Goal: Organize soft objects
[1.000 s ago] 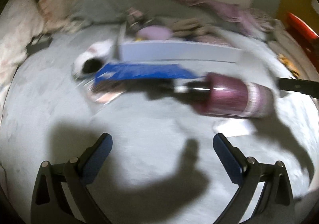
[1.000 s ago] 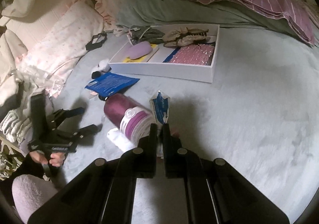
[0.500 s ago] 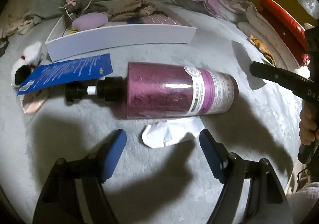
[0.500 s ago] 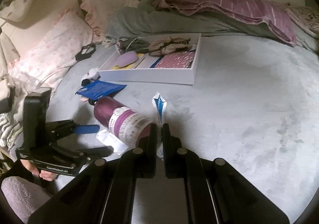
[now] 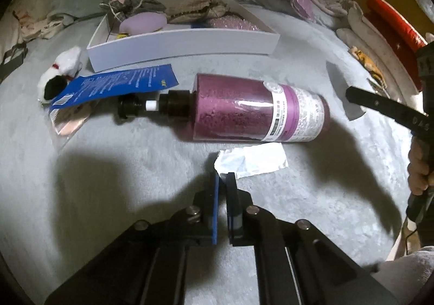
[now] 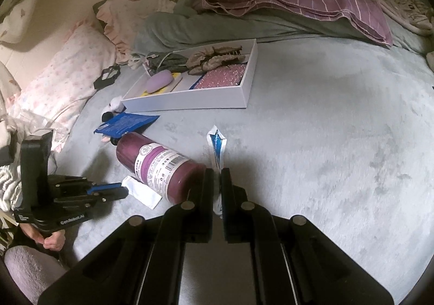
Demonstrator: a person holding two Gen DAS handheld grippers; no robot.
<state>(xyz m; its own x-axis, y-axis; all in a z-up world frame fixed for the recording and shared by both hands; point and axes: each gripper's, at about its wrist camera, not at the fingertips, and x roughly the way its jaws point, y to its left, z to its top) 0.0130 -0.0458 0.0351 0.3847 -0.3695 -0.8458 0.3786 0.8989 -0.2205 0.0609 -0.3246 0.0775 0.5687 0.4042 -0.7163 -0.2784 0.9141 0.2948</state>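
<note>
left gripper (image 5: 223, 177) has its jaws closed on the near left corner of a flat white sachet (image 5: 251, 160), which lies crumpled on the grey plush bedcover (image 5: 312, 196) with its long axis running out to the gripper's right; how much of the corner sits between the pads is hidden. right gripper (image 6: 215, 173) is pinched narrow on a thin blue-and-white sachet (image 6: 216, 149), which stands upright out of the jaws, long axis pointing away from the gripper; its lower end is hidden between the fingers. just beyond the left gripper lies a purple pump bottle (image 5: 257, 109), a smooth cylinder on its side, black pump pointing to the gripper's left, base to the right, printed label too small to read. further left lie a glossy blue packet (image 5: 116, 85) and a small white plush toy (image 5: 61, 71), partly covered. beyond these sits a shallow white cardboard tray (image 5: 184, 44) holding a lilac rounded object, a glittery pink piece and beige fabric, its contents partly cut off by the near wall.
</note>
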